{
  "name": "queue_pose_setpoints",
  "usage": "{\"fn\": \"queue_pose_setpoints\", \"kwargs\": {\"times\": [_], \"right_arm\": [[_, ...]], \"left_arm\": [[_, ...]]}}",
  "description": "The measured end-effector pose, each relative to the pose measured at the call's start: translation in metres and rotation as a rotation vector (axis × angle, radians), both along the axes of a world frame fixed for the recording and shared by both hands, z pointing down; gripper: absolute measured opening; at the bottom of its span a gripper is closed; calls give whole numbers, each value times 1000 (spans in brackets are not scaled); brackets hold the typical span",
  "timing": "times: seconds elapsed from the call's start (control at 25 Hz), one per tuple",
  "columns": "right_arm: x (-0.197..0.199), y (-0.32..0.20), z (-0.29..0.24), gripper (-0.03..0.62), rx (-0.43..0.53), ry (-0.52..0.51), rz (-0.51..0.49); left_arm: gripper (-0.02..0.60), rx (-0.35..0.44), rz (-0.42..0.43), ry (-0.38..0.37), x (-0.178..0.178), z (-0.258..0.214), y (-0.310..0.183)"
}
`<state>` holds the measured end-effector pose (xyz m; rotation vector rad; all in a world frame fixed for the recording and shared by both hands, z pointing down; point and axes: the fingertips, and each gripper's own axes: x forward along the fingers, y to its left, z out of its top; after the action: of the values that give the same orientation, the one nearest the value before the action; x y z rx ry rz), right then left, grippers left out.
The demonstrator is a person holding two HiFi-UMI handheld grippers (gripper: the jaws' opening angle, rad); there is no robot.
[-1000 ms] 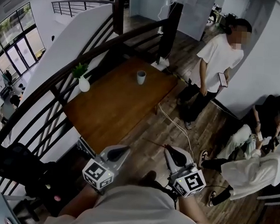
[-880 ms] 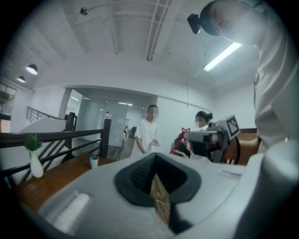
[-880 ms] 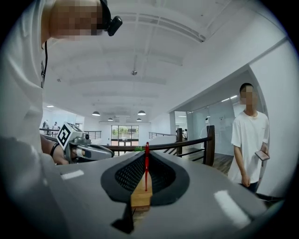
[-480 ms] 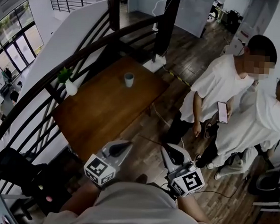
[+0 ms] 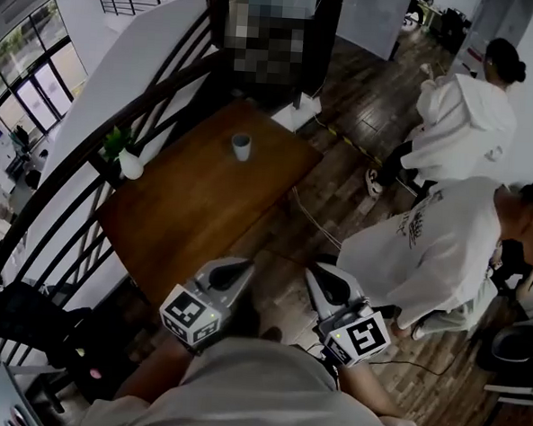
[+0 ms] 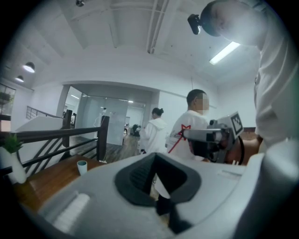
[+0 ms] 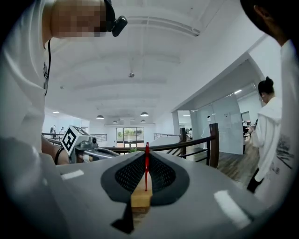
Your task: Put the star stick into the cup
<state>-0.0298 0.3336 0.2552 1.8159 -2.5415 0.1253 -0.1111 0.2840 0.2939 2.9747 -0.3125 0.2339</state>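
R gripper [image 7: 145, 170] jaws clenched on the star stick [image 7: 146, 163], shaft upright across them, star end up. L gripper [image 6: 159, 179] jaws slightly parted, nothing btwn. The cup [image 5: 241, 146] stands well ahead, slightly left of both, near the counter's [image 5: 186, 203] far corner. Its mouth is too small to make out.

The brown wooden worktop [image 5: 194, 217] is mostly bare, leaving open room toward the small pale cup [image 5: 241, 146] near its far edge. A white vase with a green plant [image 5: 129, 164] and the dark curved railing [image 5: 171, 86] hem its left side, and people in white tops [image 5: 435, 254] crowd the right.
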Motion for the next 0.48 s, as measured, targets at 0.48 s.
{"fn": "queue_pose_setpoints", "kwargs": {"times": [0.48], "right_arm": [[40,-49,3,25,-16,-17,55]], "left_arm": [[3,-27,64,7,45,4,-52]]}}
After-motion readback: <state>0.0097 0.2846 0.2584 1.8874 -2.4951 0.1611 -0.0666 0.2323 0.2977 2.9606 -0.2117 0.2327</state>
